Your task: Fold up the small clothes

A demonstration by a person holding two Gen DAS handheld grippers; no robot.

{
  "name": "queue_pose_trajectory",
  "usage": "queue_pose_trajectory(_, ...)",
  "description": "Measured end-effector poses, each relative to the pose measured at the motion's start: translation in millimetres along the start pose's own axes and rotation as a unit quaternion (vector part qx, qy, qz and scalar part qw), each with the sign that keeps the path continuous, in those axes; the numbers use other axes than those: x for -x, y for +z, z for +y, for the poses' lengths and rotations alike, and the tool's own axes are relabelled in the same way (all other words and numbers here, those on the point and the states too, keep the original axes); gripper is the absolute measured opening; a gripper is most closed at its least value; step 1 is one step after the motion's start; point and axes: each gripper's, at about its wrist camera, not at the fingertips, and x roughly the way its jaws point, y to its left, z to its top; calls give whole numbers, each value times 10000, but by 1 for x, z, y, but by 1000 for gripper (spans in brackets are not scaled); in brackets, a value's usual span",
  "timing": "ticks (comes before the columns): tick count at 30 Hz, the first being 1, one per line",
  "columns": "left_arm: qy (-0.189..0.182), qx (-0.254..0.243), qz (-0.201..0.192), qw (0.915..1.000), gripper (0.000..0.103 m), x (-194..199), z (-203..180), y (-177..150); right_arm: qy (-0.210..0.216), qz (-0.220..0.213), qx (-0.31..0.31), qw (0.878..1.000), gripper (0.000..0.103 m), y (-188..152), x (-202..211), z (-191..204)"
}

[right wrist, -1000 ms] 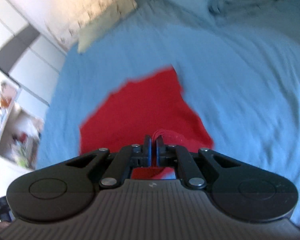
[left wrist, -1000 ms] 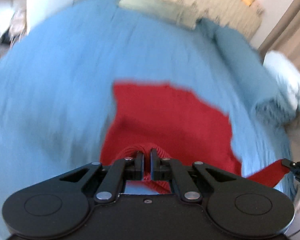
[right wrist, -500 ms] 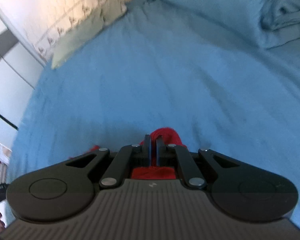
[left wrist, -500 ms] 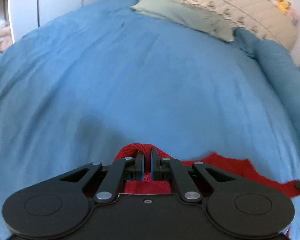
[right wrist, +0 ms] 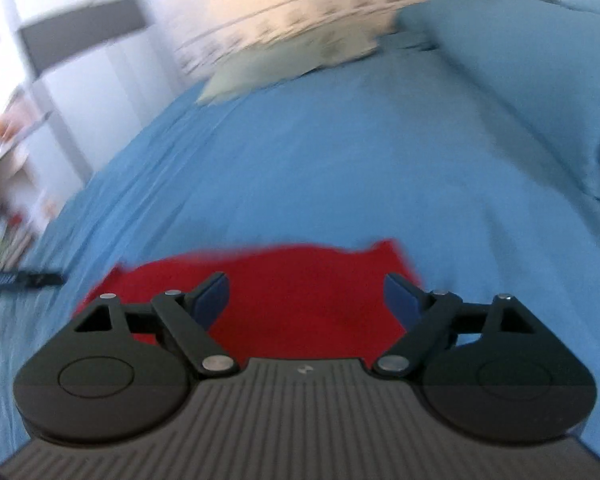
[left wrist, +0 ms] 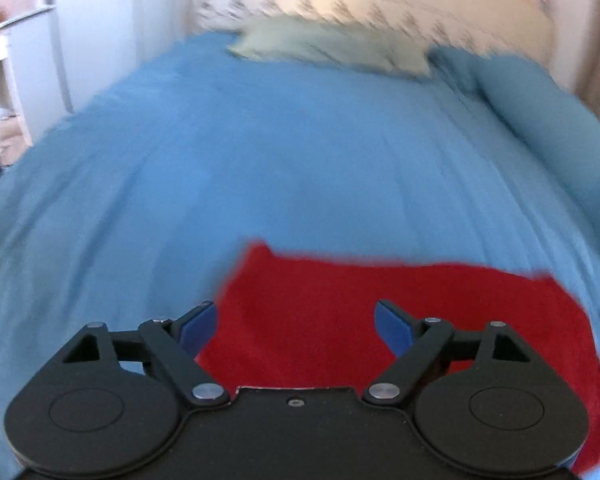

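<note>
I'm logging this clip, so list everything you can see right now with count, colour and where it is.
Red garment: one, red, lying spread on the bedcover just ahead of both grippers, held by neither.
Bedcover: one, blue, across the whole bed.
Flat pillow: one, pale green, at the head of the bed.
Bolster: one, blue, along the bed's right side.
Headboard: one, cream, patterned, behind the flat pillow.
Left gripper: one, black with blue pads, jaws wide open.
Right gripper: one, black with blue pads, jaws wide open.
</note>
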Motion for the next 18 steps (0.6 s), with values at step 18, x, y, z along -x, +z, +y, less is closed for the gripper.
queue_pose_trajectory(18,264,-336,616,9972,95,-48,-7,-28,-130,536,427,9976,100,-31,-66,8)
